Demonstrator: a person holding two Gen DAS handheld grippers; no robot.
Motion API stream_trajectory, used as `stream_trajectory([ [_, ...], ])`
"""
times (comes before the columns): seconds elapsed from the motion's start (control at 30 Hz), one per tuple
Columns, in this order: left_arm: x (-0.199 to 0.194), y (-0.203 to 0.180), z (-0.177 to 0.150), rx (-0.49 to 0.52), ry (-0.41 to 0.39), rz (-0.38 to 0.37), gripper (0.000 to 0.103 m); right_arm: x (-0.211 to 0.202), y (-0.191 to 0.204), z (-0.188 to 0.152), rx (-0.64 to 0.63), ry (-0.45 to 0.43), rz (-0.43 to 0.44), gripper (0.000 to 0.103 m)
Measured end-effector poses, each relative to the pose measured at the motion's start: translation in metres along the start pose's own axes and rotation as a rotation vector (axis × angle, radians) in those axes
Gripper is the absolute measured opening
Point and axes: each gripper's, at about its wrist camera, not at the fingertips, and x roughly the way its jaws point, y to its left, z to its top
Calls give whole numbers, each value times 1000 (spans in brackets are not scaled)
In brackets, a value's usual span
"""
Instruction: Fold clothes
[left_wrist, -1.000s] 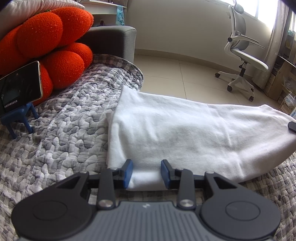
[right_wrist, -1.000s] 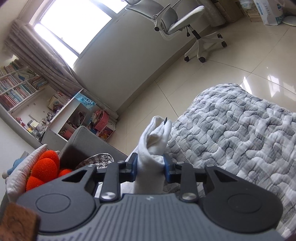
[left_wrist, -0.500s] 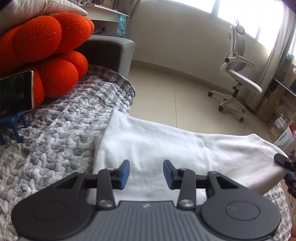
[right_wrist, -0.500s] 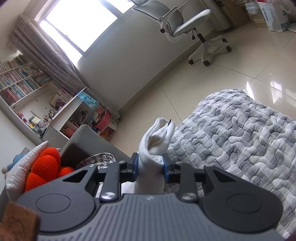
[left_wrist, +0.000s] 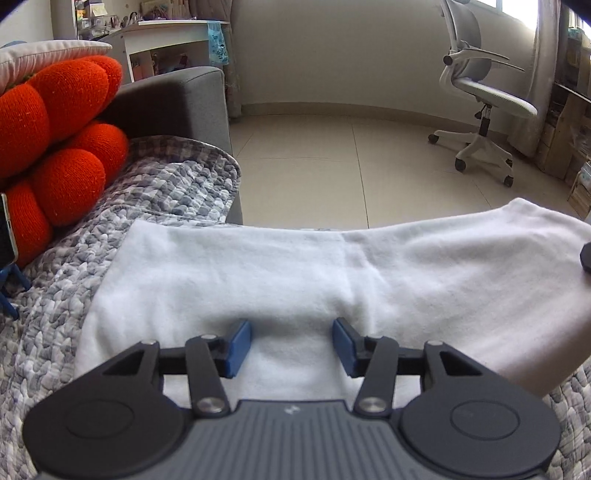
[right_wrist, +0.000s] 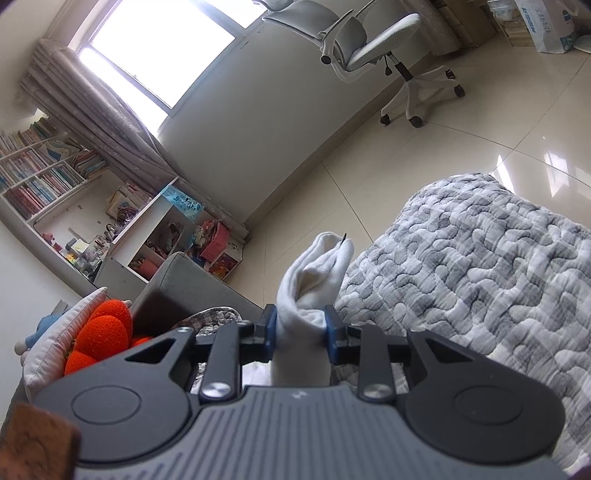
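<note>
A white garment (left_wrist: 332, 280) lies stretched across the grey patterned quilt (left_wrist: 159, 195), its right end lifted off the bed. My left gripper (left_wrist: 291, 341) hovers over the garment's near edge with its jaws opening; the cloth lies under and between the blue pads (left_wrist: 238, 343), which do not press on it. In the right wrist view my right gripper (right_wrist: 301, 330) is shut on a bunched end of the white garment (right_wrist: 314, 273), which stands up between the pads. The tip of the right gripper (left_wrist: 585, 254) shows at the right edge of the left wrist view.
An orange lumpy cushion (left_wrist: 55, 140) and a grey sofa arm (left_wrist: 177, 99) stand at the left. A phone on a blue stand (left_wrist: 7, 236) sits at the far left edge. A white office chair (left_wrist: 484, 99) stands on the tiled floor (left_wrist: 332, 162) beyond the bed.
My left gripper has let go of the garment's edge, its jaws have widened, and it has slid along the cloth toward the middle. The right gripper keeps its hold and has not moved.
</note>
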Motion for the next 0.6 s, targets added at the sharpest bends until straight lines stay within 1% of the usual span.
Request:
stream_trajectory([
  [0.07,3,0,5,8,0,5,52,0,1,0,8,-2,2,30],
  [0.17,9,-6,16,49,-21,26,52,2,0,2,28,-3,3,30],
  [0.27,23,-7,23,71,-20,34,53,2,-2,4,45,1,-1,30],
  [0.43,42,-4,34,59,-5,35,61,1,-5,5,74,10,-9,30],
  [0.5,45,-3,39,54,-6,24,61,1,-4,5,72,11,-11,30],
  [0.6,45,-1,38,50,-5,10,61,2,-4,4,64,15,-16,30],
])
